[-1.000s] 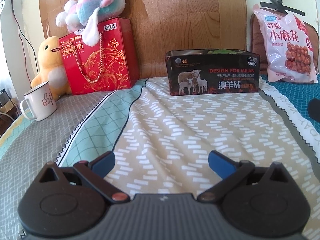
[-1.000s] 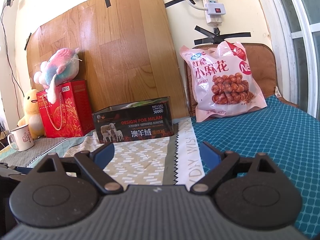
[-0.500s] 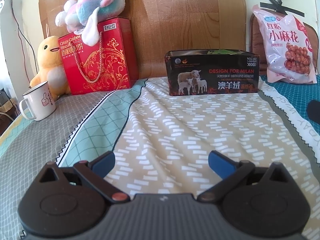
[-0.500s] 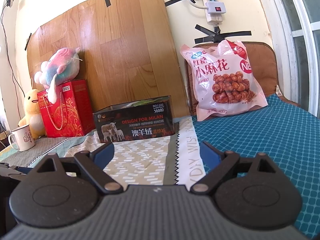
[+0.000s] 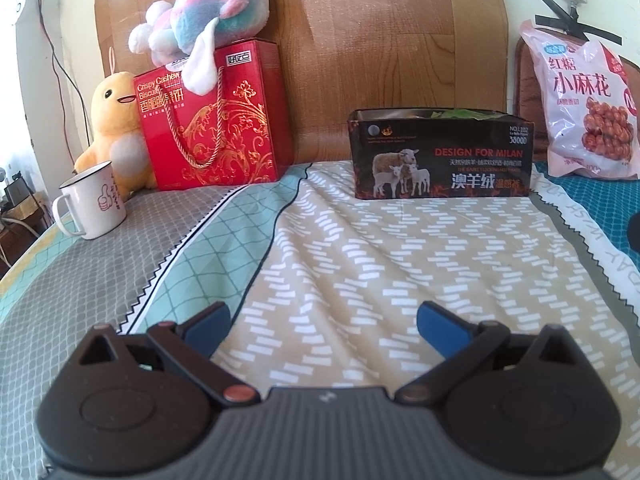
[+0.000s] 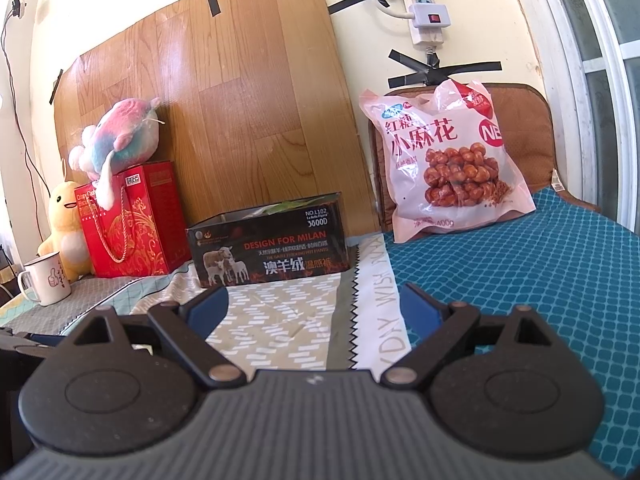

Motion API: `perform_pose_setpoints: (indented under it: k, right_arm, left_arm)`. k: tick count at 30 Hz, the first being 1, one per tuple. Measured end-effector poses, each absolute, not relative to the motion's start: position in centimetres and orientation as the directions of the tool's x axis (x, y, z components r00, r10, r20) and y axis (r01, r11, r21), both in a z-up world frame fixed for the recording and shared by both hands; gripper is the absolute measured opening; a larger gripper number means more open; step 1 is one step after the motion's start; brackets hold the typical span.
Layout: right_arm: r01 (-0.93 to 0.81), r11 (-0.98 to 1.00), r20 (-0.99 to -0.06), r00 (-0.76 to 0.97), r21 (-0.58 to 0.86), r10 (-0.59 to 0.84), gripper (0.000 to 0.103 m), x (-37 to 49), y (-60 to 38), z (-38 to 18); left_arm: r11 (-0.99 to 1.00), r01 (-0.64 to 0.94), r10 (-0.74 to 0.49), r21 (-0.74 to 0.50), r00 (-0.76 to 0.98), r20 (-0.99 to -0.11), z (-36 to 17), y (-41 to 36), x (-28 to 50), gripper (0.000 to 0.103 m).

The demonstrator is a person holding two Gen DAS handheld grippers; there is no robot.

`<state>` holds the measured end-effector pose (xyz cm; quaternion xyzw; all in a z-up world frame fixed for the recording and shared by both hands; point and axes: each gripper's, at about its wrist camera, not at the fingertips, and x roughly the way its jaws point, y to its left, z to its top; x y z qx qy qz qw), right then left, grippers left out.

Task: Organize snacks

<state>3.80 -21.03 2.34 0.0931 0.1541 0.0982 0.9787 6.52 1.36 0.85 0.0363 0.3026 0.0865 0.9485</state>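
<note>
Both grippers idle and empty. Left gripper [image 5: 322, 318]: jaws spread wide, nothing between them, hovering over the patterned bedsheet [image 5: 400, 264]. Right gripper [image 6: 316, 304]: same, jaws released, low over the sheet near the seam where the teal blanket [image 6: 540, 272] starts.

Task things:
- Snack bag [image 6: 444, 164]: pink, far right, propped upright against a brown cushion [image 6: 520, 120]. Not touching the box.
- Black box [image 6: 272, 248]: far centre, open top, standing against the wood panel [image 6: 240, 100]. Something green shows inside; can't tell what. Likely the bin for the snacks.
- Red gift bag [image 5: 212, 120]: far left, labelled cashew biscuits, plush fish [image 5: 204, 20] resting on top, yellow plush duck [image 5: 112, 120] and white mug [image 5: 94, 204] just beside it.

Judgement: nothing grasped yet; next move is probably the right gripper going for the snack bag.

Risks:
- Bag is soft, puffy film. Pinching the middle may slip or crush the contents; an edge or the top seal is safer.
- It leans on the cushion, so a push before the jaws close tips it flat.
- Bag looks nearly as wide as the box opening; may jam or shove the box, which looks light.
- Lifting the red gift bag dumps the plush fish, maybe onto the mug.
</note>
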Motion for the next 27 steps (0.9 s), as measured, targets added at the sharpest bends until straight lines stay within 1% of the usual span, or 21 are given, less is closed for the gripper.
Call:
perform_pose_setpoints:
  k: [21,27]
  right_arm:
    - [-0.172,0.96,-0.283,0.931,0.222,0.232,0.094,3.77,-20.98,2.33]
    - [-0.168,0.96,-0.286,0.93,0.224,0.229,0.094,3.73,-20.78,2.37]
  left_arm:
    - [0.981,-0.145,0.192,0.127,0.808,-0.557,0.92,1.34,6.41,0.103]
    - [0.984,-0.133,0.175,0.116,0.823,-0.54,1.16,1.37,6.06,0.103]
